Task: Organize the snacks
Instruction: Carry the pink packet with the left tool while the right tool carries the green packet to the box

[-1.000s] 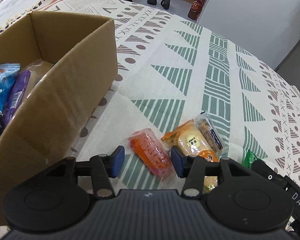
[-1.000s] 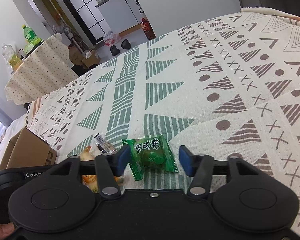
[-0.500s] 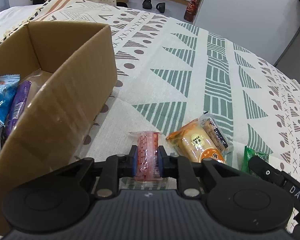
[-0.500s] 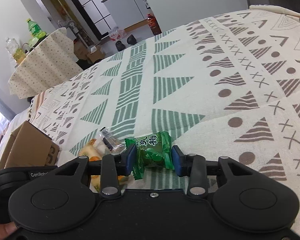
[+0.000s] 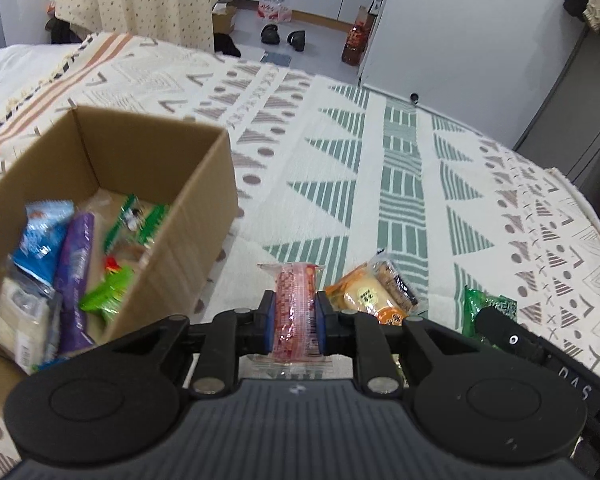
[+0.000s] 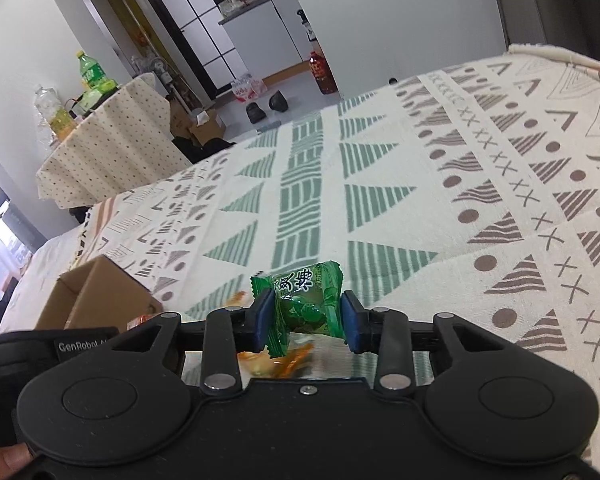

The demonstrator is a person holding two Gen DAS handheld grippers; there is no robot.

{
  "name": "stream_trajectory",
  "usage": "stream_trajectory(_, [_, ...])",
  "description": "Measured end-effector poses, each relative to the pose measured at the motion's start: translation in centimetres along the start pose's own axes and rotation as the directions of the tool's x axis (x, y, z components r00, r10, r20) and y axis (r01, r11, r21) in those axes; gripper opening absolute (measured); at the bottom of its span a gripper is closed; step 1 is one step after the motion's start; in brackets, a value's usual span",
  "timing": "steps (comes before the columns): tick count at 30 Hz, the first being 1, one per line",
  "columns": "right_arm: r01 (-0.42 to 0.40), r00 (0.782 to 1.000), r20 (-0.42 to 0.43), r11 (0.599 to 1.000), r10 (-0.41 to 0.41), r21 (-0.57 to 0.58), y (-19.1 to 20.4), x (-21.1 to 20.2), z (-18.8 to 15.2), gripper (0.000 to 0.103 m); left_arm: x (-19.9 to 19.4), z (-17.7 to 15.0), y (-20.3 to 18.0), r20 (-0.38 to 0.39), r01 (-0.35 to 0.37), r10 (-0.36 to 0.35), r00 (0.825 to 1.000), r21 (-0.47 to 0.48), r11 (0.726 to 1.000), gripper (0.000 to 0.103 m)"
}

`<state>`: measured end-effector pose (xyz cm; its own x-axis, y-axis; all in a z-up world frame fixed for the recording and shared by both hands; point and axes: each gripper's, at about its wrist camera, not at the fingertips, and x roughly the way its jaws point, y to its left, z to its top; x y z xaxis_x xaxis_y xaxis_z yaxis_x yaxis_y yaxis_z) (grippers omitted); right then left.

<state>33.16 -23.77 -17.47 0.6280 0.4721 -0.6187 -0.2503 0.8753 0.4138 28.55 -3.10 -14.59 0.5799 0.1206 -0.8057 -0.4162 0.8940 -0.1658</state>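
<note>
Currently the left gripper (image 5: 295,315) is clamped on a red clear-wrapped snack bar (image 5: 296,308), long axis pointing forward; the open brown cardboard box (image 5: 204,216) lies just left. The right gripper (image 6: 305,316), farther off, pinches a green wrapped candy (image 6: 306,304).

Left gripper (image 5: 295,322): black two-finger unit with blue pads (image 5: 269,322), jaws drawn in close and clamped on a red snack packet (image 5: 295,308) held lengthwise between them; packet raised clear of the cloth, angled forward, near the box-side edge.

Right gripper (image 6: 305,316): same build, blue pads (image 6: 350,320), jaws closed on a green candy wrapper (image 6: 305,304), pinched at both sides and lifted off the cloth.

Person: a fingertip (image 6: 8,456) shows at the lower left corner of the right wrist view, against the gripper housing.
</note>
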Motion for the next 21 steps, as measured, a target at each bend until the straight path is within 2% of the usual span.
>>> stream_trajectory(12, [-0.018, 0.997, 0.072, 1.000, 0.019, -0.013, 3.5, -2.2, 0.5, 0.035, -4.0, 1.0, 2.4, 0.047, 0.025, -0.025, 0.999, 0.012, 1.000, 0.018])
stream_trajectory(21, [-0.049, 0.988, 0.141, 0.997, 0.058, -0.065, 6.4, -3.8, 1.1, 0.035, -6.5, 2.5, 4.9, 0.081, 0.048, -0.048, 0.996, -0.002, 0.999, 0.018])
